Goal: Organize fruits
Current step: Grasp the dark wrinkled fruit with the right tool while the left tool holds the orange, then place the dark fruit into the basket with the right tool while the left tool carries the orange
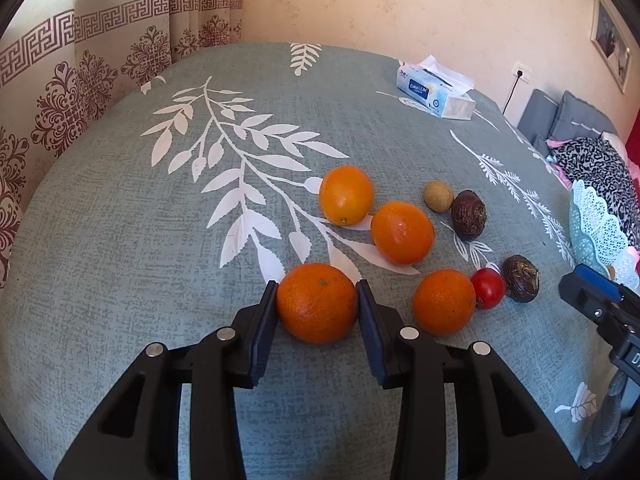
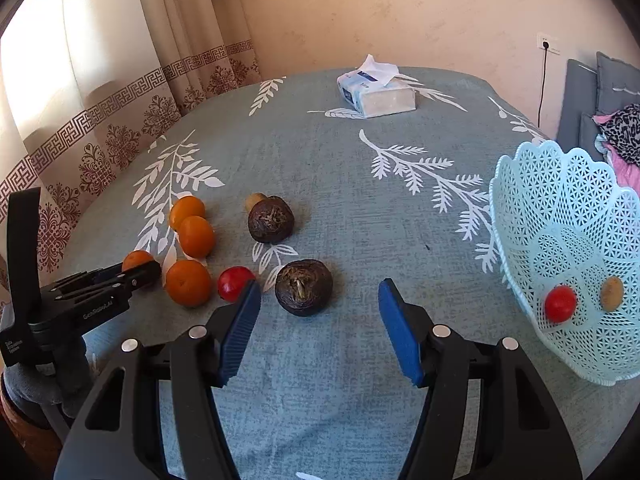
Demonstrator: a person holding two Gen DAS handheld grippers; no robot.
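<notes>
My left gripper (image 1: 317, 294) is shut on an orange (image 1: 317, 302) that rests on the table; its pads touch both sides. Three more oranges (image 1: 402, 233) lie beyond and to the right, with a red fruit (image 1: 487, 288), two dark brown fruits (image 1: 520, 278) and a small tan fruit (image 1: 438, 197). My right gripper (image 2: 319, 294) is open and empty just in front of a dark brown fruit (image 2: 303, 287). A light blue lattice basket (image 2: 520, 216) on the right holds a red fruit (image 2: 560, 303) and a tan fruit (image 2: 612, 293).
A tissue pack (image 2: 376, 92) lies at the far side of the table (image 2: 320, 160), which has a grey-green leaf-print cloth. Curtains hang on the left. A sofa with clothes (image 1: 600, 160) stands to the right of the table.
</notes>
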